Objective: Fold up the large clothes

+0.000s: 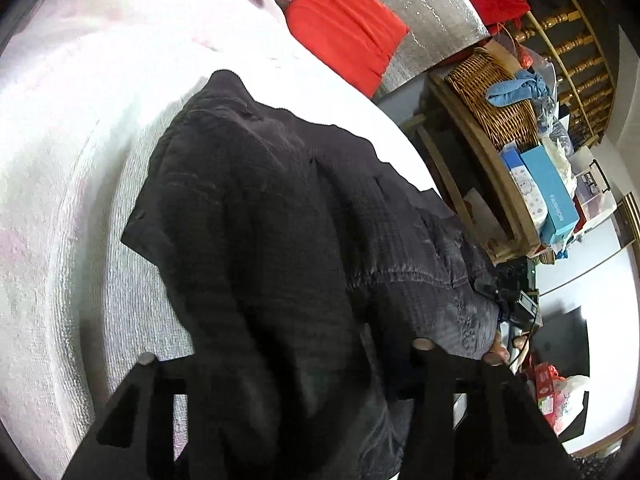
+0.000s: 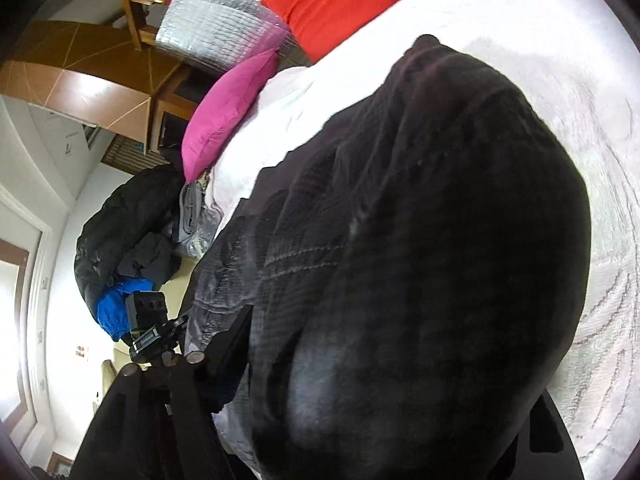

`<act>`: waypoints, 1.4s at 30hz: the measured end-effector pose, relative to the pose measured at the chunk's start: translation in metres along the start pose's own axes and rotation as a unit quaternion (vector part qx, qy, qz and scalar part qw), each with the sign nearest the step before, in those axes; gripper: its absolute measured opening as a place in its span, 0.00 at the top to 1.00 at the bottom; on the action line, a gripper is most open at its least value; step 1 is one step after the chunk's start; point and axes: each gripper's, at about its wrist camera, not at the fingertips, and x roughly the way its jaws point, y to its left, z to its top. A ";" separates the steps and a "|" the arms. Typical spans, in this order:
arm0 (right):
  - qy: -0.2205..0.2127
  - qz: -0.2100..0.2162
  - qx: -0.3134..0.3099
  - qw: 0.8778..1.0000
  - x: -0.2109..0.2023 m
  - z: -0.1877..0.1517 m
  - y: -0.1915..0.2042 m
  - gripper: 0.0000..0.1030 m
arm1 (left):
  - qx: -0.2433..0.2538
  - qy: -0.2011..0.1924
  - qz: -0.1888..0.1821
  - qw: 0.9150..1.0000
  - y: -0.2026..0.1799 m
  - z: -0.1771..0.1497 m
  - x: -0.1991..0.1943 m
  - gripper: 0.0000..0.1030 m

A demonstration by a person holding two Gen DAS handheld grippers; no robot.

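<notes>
Folding looks partly done: the large dark grey waffle-knit garment (image 1: pixel 256 216) lies heaped on the white textured bedspread (image 1: pixel 60 184), one layer drawn over another with a stitched seam showing, though it is bunched, not flat. In the left wrist view the left gripper (image 1: pixel 282 354) has cloth rising between its two black fingers, and whether the jaws pinch it or merely straddle it cannot be told. In the right wrist view the right gripper (image 2: pixel 360 392) is mostly buried under dark fabric, so its jaws cannot be read either. Smoothing and at least one further fold seem to remain. A red cushion (image 1: pixel 344 24) and a pink cushion (image 2: pixel 228 112) sit well apart.
</notes>
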 end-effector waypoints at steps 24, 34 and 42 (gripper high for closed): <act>-0.011 0.029 0.013 0.999 -0.018 0.007 -0.001 0.48 | 0.040 -0.062 0.004 0.997 -0.037 0.009 -0.027 0.69; 0.020 0.051 0.062 0.997 0.014 0.005 -0.030 0.19 | -0.019 0.029 0.031 0.999 0.006 -0.001 0.018 0.37; -0.034 0.019 0.003 0.999 -0.007 0.001 0.011 0.52 | 0.036 -0.041 0.030 0.998 -0.032 0.003 -0.006 0.70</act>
